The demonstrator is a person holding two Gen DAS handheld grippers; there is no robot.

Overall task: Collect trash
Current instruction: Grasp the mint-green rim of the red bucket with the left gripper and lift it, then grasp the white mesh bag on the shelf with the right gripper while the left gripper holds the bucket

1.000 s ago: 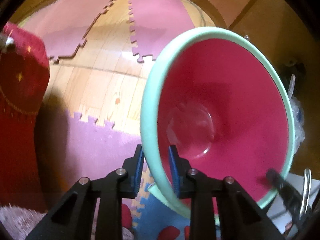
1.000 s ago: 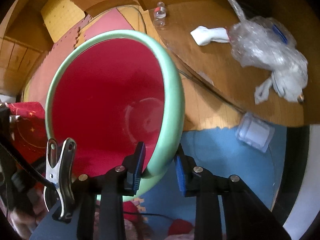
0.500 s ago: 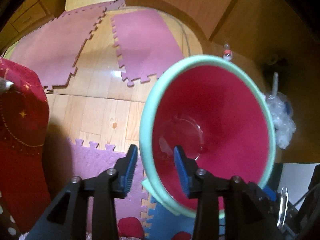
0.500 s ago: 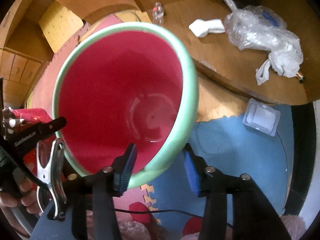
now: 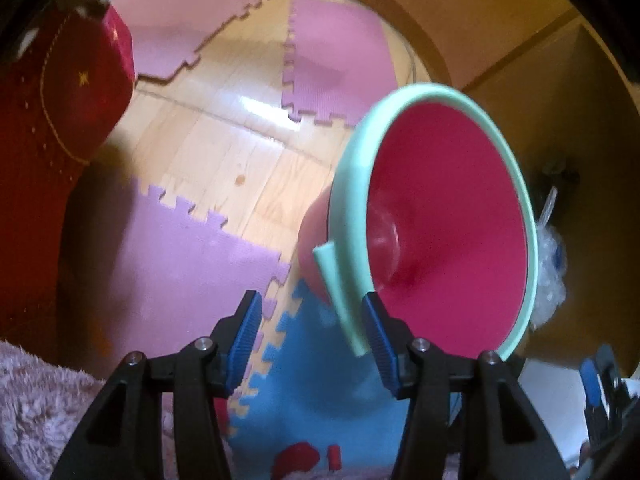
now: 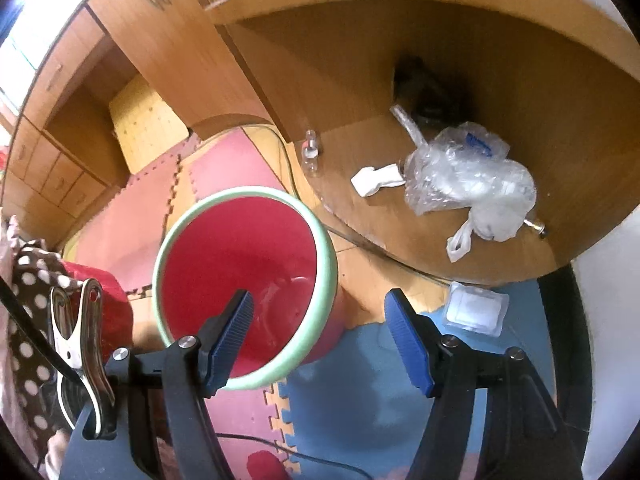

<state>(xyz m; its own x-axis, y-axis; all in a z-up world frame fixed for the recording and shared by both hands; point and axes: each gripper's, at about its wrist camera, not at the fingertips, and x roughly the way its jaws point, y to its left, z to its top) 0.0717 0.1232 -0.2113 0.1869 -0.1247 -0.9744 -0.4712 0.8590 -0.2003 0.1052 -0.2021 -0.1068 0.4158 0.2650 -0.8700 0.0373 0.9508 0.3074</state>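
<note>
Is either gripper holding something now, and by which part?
Nothing is held. The left gripper and right gripper are both open; the red bin stands free on the floor.

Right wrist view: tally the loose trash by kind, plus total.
Crumpled clear plastic bag: 1
White crumpled wrapper: 1
Small clear bottle: 1
Clear plastic blister tray: 1
Total: 4
</note>
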